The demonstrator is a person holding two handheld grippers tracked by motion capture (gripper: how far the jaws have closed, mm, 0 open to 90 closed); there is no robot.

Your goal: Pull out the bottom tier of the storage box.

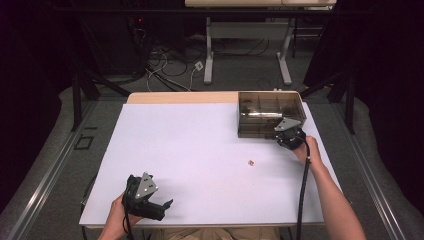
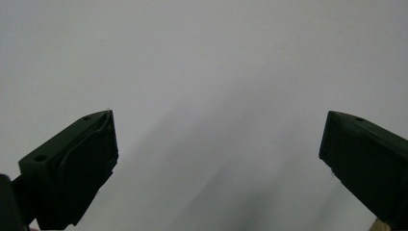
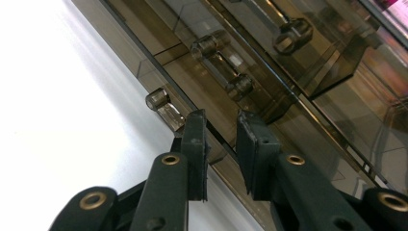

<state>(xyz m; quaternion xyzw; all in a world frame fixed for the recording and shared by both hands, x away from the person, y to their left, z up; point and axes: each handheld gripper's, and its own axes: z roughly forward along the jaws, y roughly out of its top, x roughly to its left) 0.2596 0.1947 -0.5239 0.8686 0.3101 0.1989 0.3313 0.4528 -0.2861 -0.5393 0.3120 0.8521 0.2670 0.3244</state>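
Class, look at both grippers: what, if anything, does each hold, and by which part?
The right gripper has its jaws closed around the front edge of the smoky transparent box, by its latch. The left gripper is open and holds nothing.

One white table [image 1: 190,150] fills the middle of the high view, and one smoky transparent compartment box [image 1: 265,107] sits at its upper right. One small brown item [image 1: 251,162] lies right of centre. Two black grippers show: the left gripper [image 1: 162,207] at lower left, the right gripper [image 1: 285,134] at the box.
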